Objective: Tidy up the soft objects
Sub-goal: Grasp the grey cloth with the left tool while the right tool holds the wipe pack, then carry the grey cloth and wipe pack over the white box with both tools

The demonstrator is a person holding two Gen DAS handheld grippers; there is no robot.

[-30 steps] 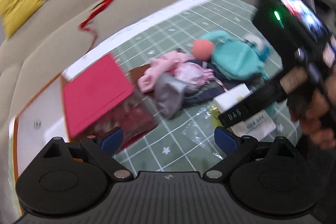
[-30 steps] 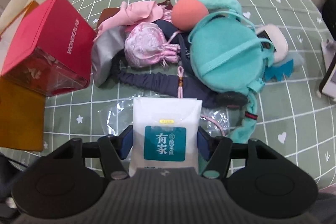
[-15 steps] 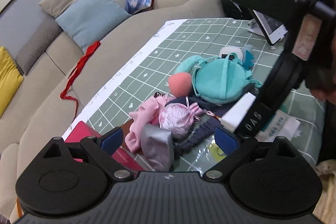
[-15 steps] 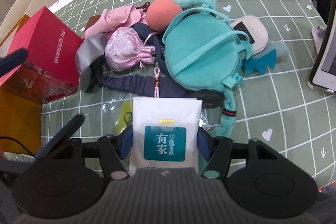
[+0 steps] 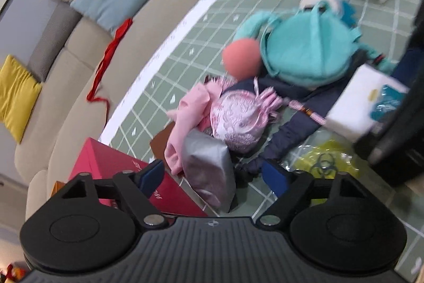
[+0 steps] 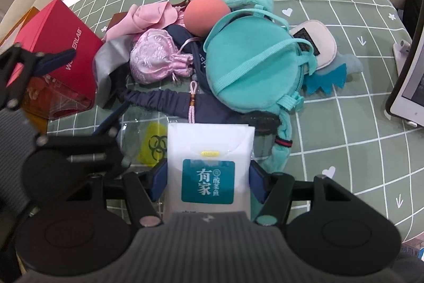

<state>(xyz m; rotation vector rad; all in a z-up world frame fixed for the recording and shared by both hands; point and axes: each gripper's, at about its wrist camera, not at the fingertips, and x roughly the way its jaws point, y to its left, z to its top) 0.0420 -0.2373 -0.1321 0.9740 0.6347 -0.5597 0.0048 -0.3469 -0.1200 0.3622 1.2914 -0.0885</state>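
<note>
My right gripper (image 6: 208, 181) is shut on a white tissue pack (image 6: 209, 171) with a teal label, held above the table; the pack also shows in the left wrist view (image 5: 365, 102). A pile of soft things lies on the green checked tablecloth (image 6: 331, 102): a teal round bag (image 6: 254, 68), an orange ball (image 6: 206, 13), a pink satin pouch (image 6: 155, 59), a pink cloth (image 6: 148, 17), a grey pouch (image 5: 209, 166) and a navy fabric band (image 6: 164, 100). My left gripper (image 5: 213, 175) is open, just above the grey pouch, and shows in the right wrist view (image 6: 87, 89).
A red box (image 6: 58, 44) stands at the pile's left. A clear bag with a yellow biohazard mark (image 6: 156, 145) lies under the tissue pack. A tablet (image 6: 410, 76) stands at the right. A beige sofa (image 5: 79, 65) with cushions runs behind the table.
My left gripper has moved down and in towards the pile, now close over the grey pouch. My right gripper still holds the tissue pack in about the same place.
</note>
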